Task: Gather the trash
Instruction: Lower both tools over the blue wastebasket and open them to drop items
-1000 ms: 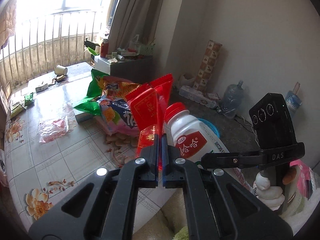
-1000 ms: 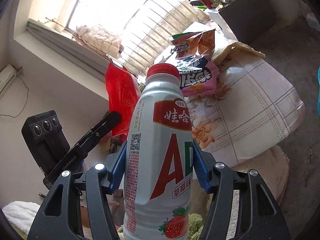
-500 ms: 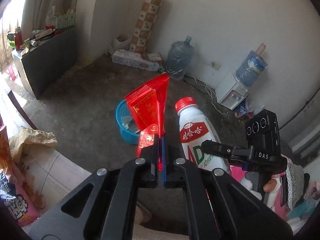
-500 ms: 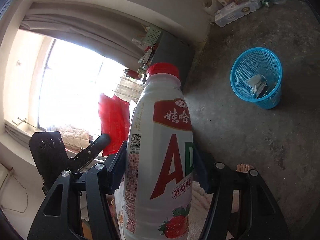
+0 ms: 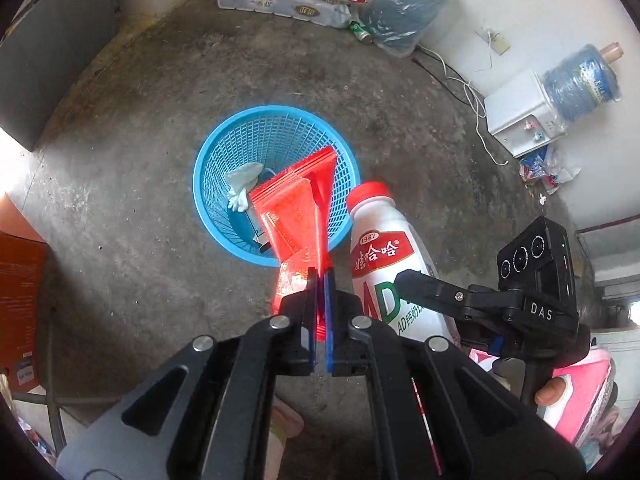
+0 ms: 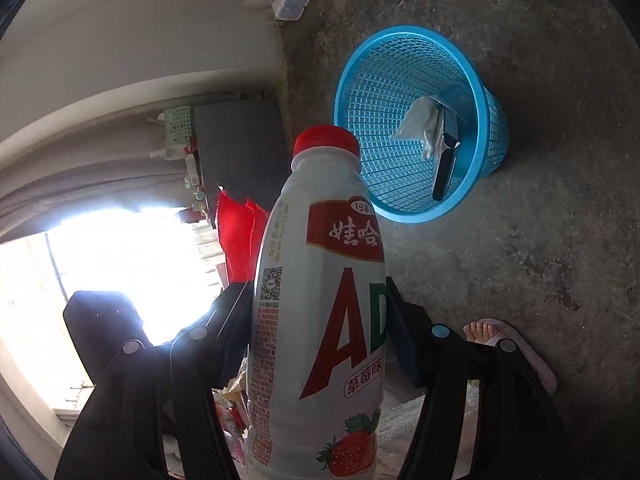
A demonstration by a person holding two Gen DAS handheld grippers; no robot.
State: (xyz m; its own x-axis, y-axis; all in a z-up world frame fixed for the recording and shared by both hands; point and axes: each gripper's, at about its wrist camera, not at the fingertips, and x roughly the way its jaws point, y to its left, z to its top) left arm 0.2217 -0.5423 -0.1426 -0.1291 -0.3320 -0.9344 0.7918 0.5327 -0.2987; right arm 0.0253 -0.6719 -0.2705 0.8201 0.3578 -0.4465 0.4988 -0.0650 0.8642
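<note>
My left gripper [image 5: 319, 280] is shut on a bundle of red packets [image 5: 298, 208], which hangs over the near rim of the blue mesh basket [image 5: 216, 148] on the concrete floor. Inside the basket lie a crumpled white tissue [image 5: 242, 184] and a dark flat item. To the right, my right gripper [image 6: 320, 312] is shut on a white strawberry-drink bottle [image 6: 320, 312] with a red cap, also seen as the bottle [image 5: 380, 248] in the left wrist view. The basket [image 6: 492, 120] sits ahead and to the right of the bottle, with the red packets [image 6: 236, 236] at its left.
Water jugs [image 5: 404, 4] and a white dispenser [image 5: 524, 116] stand along the far wall, with a pack of tissue rolls [image 5: 280, 0]. A dark cabinet [image 5: 48, 52] is at left, an orange box [image 5: 20, 292] lower left. A person's foot [image 6: 488, 332] rests on the floor.
Both grippers swung away from the table and down toward the floor. The blue basket now lies directly below the red packets; the bottle rolled and came near the basket.
</note>
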